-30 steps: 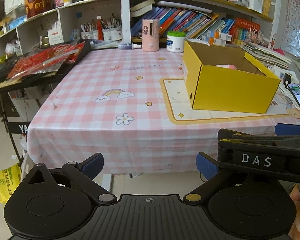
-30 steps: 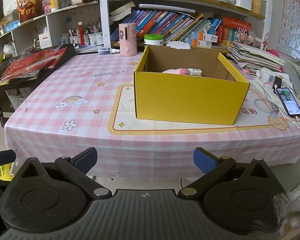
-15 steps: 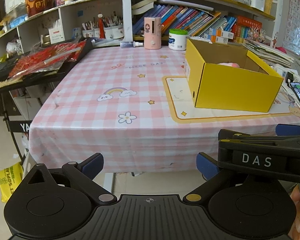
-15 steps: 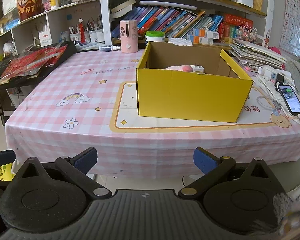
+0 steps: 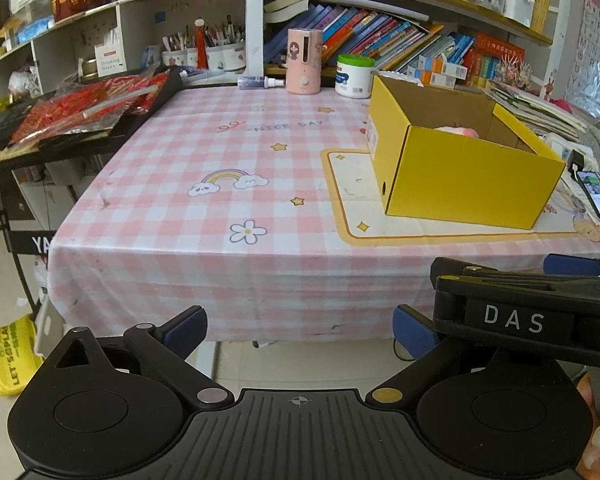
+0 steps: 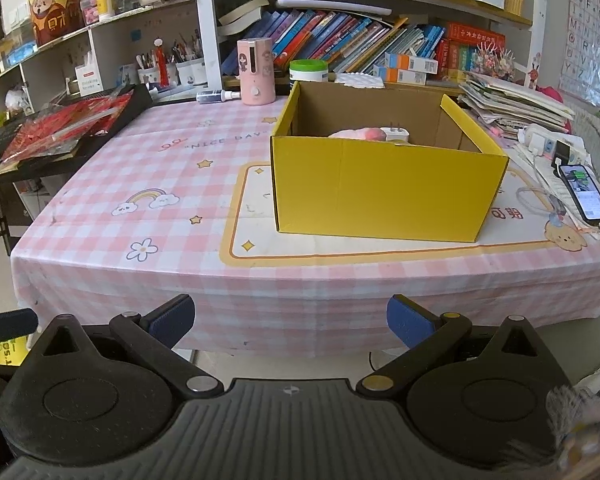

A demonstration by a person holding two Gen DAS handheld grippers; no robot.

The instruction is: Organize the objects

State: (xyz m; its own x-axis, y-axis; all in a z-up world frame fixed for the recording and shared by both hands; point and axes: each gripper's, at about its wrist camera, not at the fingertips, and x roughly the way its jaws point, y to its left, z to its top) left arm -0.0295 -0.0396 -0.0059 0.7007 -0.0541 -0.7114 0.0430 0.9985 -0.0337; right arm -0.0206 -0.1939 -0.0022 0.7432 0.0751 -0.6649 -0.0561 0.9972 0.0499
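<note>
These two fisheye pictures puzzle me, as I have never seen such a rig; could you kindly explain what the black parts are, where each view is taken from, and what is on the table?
There is no robot here. A person holds a black two-finger gripper in each hand, and a camera on each looks forward along its blue-padded fingers. The left view shows the left gripper, with the right one's body poking in at its right side. The right view shows the right gripper. Both are open and hold nothing.

Ahead is a table under a pink checked tablecloth. On it stands an open yellow cardboard box with a pink item and a white plug inside. Behind are a pink cylindrical dispenser and a white green-lidded tub. A black smartphone lies right of the box.
</note>
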